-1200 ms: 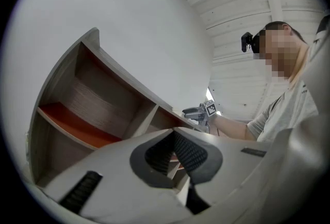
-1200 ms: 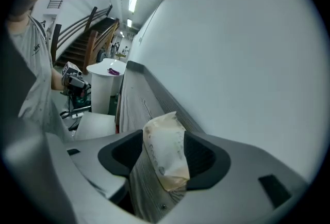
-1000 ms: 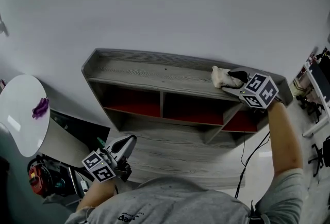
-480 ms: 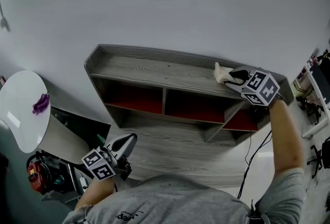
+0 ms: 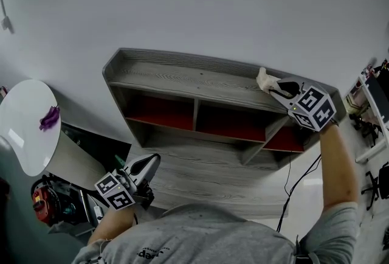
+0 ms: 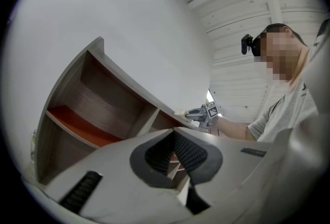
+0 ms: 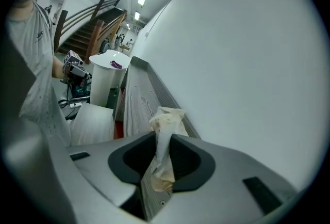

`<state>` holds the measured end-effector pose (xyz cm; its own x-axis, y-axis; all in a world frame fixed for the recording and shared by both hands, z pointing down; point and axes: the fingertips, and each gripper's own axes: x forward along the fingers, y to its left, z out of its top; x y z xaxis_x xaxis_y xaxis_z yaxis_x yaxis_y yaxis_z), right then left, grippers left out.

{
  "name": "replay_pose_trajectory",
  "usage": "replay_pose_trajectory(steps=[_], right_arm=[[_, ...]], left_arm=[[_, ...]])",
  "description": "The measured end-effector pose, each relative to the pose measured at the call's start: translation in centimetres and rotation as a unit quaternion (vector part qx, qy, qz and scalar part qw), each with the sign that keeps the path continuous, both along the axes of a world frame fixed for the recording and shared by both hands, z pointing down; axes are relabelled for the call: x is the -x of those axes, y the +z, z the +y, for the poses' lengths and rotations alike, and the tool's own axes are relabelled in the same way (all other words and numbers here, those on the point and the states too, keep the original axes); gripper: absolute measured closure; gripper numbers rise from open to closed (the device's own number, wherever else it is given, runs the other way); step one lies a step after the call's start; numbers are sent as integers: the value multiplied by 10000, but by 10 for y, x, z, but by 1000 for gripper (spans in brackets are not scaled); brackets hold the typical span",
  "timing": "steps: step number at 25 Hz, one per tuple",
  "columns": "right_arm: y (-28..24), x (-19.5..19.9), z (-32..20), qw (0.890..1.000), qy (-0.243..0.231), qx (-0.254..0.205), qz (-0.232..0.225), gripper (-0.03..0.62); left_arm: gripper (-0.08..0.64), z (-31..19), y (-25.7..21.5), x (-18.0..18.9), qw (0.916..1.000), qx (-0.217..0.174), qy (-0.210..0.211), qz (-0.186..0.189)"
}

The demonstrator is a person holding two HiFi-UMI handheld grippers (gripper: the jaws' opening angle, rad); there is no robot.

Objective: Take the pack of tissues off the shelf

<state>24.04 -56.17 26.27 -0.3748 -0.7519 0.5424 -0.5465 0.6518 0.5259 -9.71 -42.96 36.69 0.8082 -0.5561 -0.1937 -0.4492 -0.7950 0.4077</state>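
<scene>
— Getting anywhere with the pack of tissues (image 7: 166, 117)?
— Just gripping it now. Closing the right gripper (image 7: 164, 141) on the pack, already squeezing it thin between the pads.
— Sitting where?
— Lying on the top board of the shelf (image 5: 182, 79), at its right end, close to the wall (image 5: 194, 7). Not yet lifted, by the look of it.
— So counting the reach as done, and the lift and carry-away as left?
— Judging it so, somewhere near the halfway mark.
— Doing anything with the left gripper (image 5: 148, 165)?
— Hanging low in front of the shelf, well apart from it, jaw tips together, holding nothing.
— Minding any edges?
— Watching the raised lip along the back of the top board, just beside the pack, and the wall right behind. Finding no room that way, and running close to the board's right end too.
— Pulling out which way, then?
— Probably lifting a little and drawing back toward the body, over the front edge into the open space before the shelf. Seeing nothing else on the top board to knock
</scene>
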Motion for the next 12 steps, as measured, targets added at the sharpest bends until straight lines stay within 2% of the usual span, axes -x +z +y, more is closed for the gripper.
replay_pose_trajectory(steps=[6,12], right_arm=[[-19,7,28,9997,-57,-223,-117,479],[-26,9,56,9991,-135,-300,-267,479]], left_arm=[[548,3,-5,-9,9999,-72,37,-79],[548,6,-4,-36,9995,-85,142,-270]])
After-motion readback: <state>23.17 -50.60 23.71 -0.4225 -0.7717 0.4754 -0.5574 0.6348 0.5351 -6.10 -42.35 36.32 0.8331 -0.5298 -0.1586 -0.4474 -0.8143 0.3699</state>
